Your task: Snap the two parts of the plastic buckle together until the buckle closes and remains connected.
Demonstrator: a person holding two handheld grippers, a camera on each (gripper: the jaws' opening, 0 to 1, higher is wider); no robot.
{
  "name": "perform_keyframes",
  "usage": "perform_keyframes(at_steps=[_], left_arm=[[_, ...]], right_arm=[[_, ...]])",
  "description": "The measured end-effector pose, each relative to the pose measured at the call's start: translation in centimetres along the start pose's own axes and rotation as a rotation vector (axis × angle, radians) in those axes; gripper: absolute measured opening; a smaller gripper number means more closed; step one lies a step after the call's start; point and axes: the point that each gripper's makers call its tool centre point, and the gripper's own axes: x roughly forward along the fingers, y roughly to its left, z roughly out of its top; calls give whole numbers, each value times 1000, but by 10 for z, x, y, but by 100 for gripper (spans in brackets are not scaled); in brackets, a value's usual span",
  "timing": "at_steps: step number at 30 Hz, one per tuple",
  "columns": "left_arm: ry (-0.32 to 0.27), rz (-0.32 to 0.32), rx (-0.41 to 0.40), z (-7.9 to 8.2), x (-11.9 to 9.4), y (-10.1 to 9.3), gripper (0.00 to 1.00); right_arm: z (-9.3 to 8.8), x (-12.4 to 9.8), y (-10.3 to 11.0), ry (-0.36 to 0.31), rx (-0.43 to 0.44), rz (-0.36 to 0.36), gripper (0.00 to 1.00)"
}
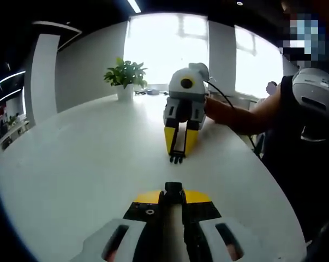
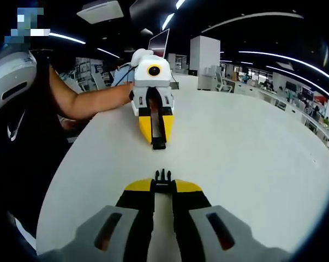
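In your left gripper view, your left gripper [image 1: 173, 192] sits low at the bottom with its yellow-tipped fingers [image 1: 145, 197] pulled together on the socket half [image 1: 173, 191] of the buckle, the black piece poking out just past the tips. It hangs just over the white counter [image 1: 77, 164]. Straight ahead across a gap of bare counter is your right gripper [image 1: 177, 156], tips angled down toward the surface, fingers closed on the pronged half [image 1: 177, 158], whose prongs point back at you. So the two halves face each other but are well apart, not connected yet. Your hand [image 1: 216, 108] is behind that gripper. Further back there's a potted plant [image 1: 125, 76] near the far edge of the counter, with bright windows [image 1: 169, 46] behind it.

Flip to your right gripper view and it's the mirror deal: the right gripper [image 2: 163, 183] is down low, fingers [image 2: 138, 186] clamped on the pronged half [image 2: 163, 178], prongs sticking forward. Across the counter [image 2: 251, 153] the left gripper [image 2: 159, 143] points at you with the socket half [image 2: 159, 144] pinched at its tips, your arm [image 2: 90, 101] reaching in from the left. Behind it all is an open office with a monitor [image 2: 160, 42] and desks.
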Motion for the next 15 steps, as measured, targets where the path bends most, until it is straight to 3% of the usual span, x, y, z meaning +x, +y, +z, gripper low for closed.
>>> perform_keyframes(at_steps=[15], left_arm=[[-5,3,5,2,3,0,11]], right_arm=[[0,1,-1,-9,9,3,11]])
